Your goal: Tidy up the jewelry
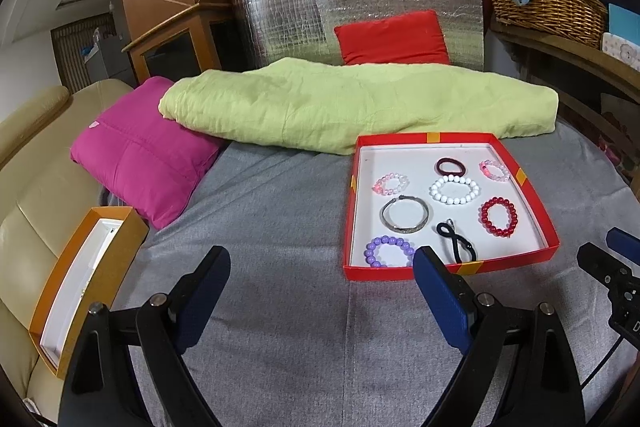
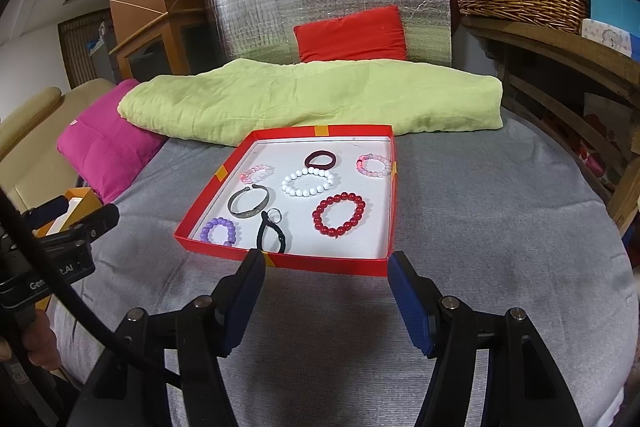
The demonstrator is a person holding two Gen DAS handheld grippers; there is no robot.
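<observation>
Your left gripper hovers over the grey fabric surface, jaws spread wide and holding nothing. Your right gripper is likewise wide apart and empty, just short of the near wall of the shallow red cardboard tray with a white floor.

All the jewelry lies inside that tray, pieces apart from one another:
- purple bead bracelet, near left corner
- black looped hair tie with a small metal ring, just beside it
- silver metal bangle, behind those two
- dark red bead bracelet, near right
- white bead bracelet, centre
- maroon hair tie, far centre
- two pale pink bead bracelets, one far left, one far right

An orange box with a white lining sits at the left edge of the surface (contents too small to tell). Behind the tray lie a folded lime-green blanket and a magenta cushion.
</observation>
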